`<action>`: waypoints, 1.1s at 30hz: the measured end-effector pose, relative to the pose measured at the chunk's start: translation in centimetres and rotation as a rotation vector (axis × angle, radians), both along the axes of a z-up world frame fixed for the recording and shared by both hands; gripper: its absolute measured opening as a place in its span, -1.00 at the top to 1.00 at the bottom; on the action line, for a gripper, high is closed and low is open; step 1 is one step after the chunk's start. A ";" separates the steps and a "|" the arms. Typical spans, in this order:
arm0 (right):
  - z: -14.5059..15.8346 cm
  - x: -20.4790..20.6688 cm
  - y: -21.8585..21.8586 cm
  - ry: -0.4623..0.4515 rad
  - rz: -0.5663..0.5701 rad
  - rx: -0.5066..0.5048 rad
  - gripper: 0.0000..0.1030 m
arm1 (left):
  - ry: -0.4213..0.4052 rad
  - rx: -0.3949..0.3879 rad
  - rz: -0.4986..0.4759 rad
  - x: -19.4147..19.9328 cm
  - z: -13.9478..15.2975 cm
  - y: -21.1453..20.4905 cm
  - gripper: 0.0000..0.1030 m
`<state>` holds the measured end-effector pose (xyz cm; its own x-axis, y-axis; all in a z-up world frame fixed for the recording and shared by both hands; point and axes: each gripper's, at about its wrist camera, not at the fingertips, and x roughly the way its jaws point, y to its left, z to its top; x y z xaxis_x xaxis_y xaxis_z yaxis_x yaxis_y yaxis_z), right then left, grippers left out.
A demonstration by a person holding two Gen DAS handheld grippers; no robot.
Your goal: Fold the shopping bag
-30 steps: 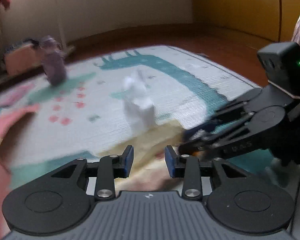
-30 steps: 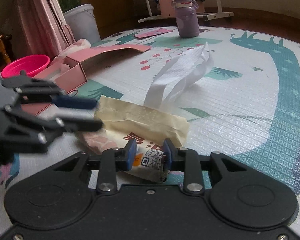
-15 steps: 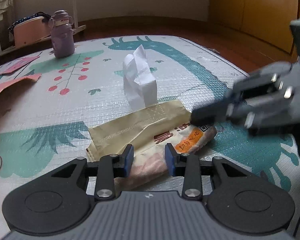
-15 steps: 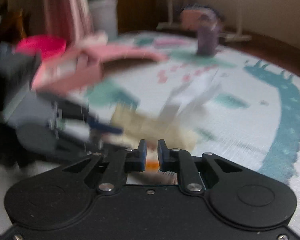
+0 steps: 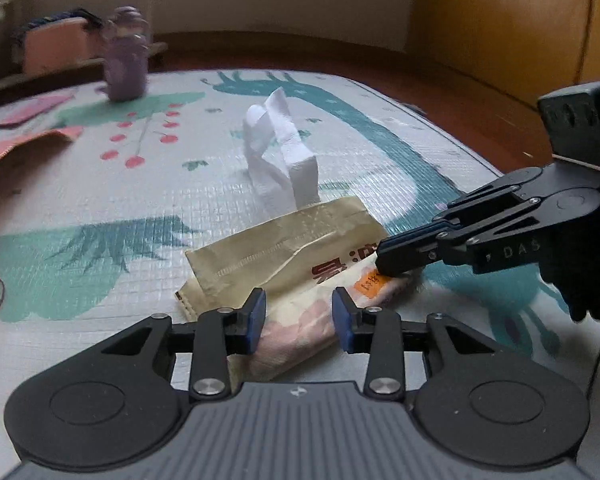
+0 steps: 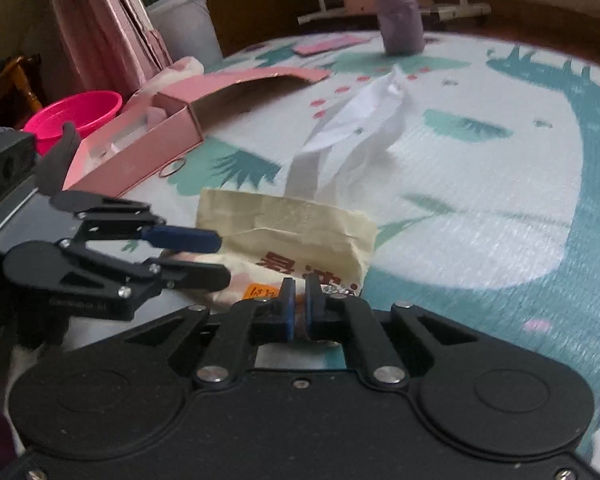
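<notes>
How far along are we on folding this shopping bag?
Partly done: the beige fabric shopping bag lies folded into a narrow band on the patterned play mat. In hand: the right gripper has just closed on its near edge; the left gripper stands open over it. Left: the white handles stick up untucked.

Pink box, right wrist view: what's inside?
The pink box lies open on the mat, flap up. Inside, a pale liner or clear sheet shows at the near end. The cavity under the flap is dark; any contents there are hidden.
</notes>
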<state>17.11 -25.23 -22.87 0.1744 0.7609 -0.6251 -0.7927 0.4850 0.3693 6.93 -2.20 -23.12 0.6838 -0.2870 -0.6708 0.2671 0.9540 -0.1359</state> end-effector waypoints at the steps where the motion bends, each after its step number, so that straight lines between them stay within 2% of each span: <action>1: 0.1 -0.5 0.4 -0.009 0.020 -0.010 0.99 | 0.016 -0.004 -0.021 -0.1 0.1 0.5 0.29; 4: 0.4 -2.0 1.3 -0.053 0.075 -0.044 0.99 | 0.050 -0.015 -0.070 -0.4 0.3 1.7 0.29; 9: 0.7 -2.8 2.1 -0.124 0.132 -0.084 0.99 | 0.090 0.023 -0.174 -0.7 0.9 1.8 0.28; 13: 1.0 -3.0 2.2 -0.156 0.155 -0.104 0.99 | 0.106 0.086 -0.209 -1.2 1.3 1.4 0.09; 16: 1.3 -3.0 2.4 -0.160 0.147 -0.116 0.99 | 0.068 0.266 -0.311 -2.6 1.6 -0.8 0.08; 19: 1.4 -2.8 2.5 -0.148 0.124 -0.120 0.99 | -0.064 0.326 -0.342 -4.1 2.5 -1.6 0.08; 20: 1.4 -2.8 2.5 -0.142 0.115 -0.120 0.99 | -0.083 0.340 -0.351 -4.5 2.6 -1.9 0.08; 21: 1.4 -2.8 2.5 -0.136 0.105 -0.120 0.99 | -0.097 0.354 -0.359 -5.0 2.7 -2.1 0.08; 22: 1.4 -2.8 2.5 -0.129 0.096 -0.120 0.99 | -0.112 0.368 -0.367 -5.4 2.8 -2.3 0.17; 23: 1.4 -2.7 2.5 -0.123 0.087 -0.119 0.99 | -0.101 0.384 -0.396 -5.8 2.6 -2.6 0.26; 24: 1.4 -2.7 2.6 -0.116 0.078 -0.119 0.99 | -0.058 0.401 -0.419 -5.8 2.0 -3.0 0.29; 26: 1.4 -2.7 2.6 -0.103 0.060 -0.119 0.99 | -0.037 0.392 -0.403 -5.5 1.4 -2.9 0.30; 28: 1.4 -2.6 2.6 -0.090 0.041 -0.118 0.99 | 0.007 0.268 -0.315 -4.5 1.4 -1.6 0.30; 33: 1.4 -2.5 2.8 -0.064 0.003 -0.120 0.98 | 0.055 0.313 -0.402 -2.8 1.4 -1.3 0.24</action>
<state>14.58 -22.46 -21.50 0.2149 0.6816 -0.6994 -0.8142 0.5205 0.2571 4.15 -3.47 -21.68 0.5221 -0.2993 -0.7986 0.6216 0.7747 0.1160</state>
